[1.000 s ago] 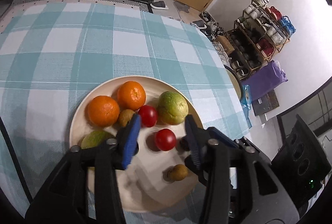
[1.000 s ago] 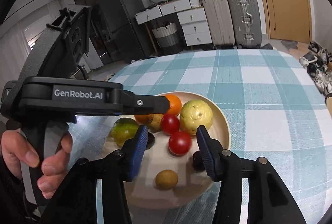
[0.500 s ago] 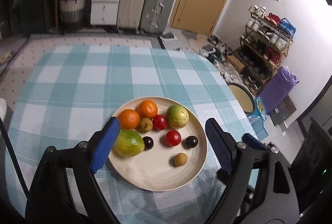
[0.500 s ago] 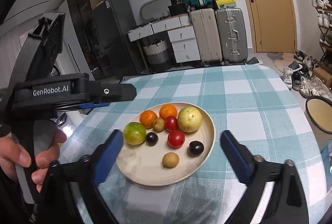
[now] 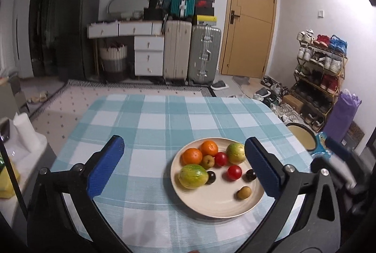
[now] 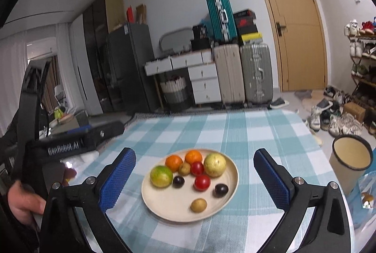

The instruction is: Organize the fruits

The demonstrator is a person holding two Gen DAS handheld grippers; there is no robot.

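Round, smooth fruits are held on a glossy cream plate (image 6: 164, 208). Teal checked woven tablecloth (image 5: 164, 116) is seen; suitcases (image 5: 190, 53) behind. Left gripper (image 5: 185, 166) and right gripper (image 6: 195, 178) are both splayed wide, nothing gripped.

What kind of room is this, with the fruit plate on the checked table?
Most likely a lived-in home, perhaps an apartment room used for storage too. Suitcases stand stacked against the wall, a shoe rack full of sneakers sits beside the wooden door, and a dark fridge stands nearby.

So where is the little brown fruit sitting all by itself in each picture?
Left wrist: the small brown fruit lies at the plate's near right, beside the gripper's right finger.
Right wrist: it lies at the plate's near edge, mid-picture.
Shared landmark: the red tomato just behind it.
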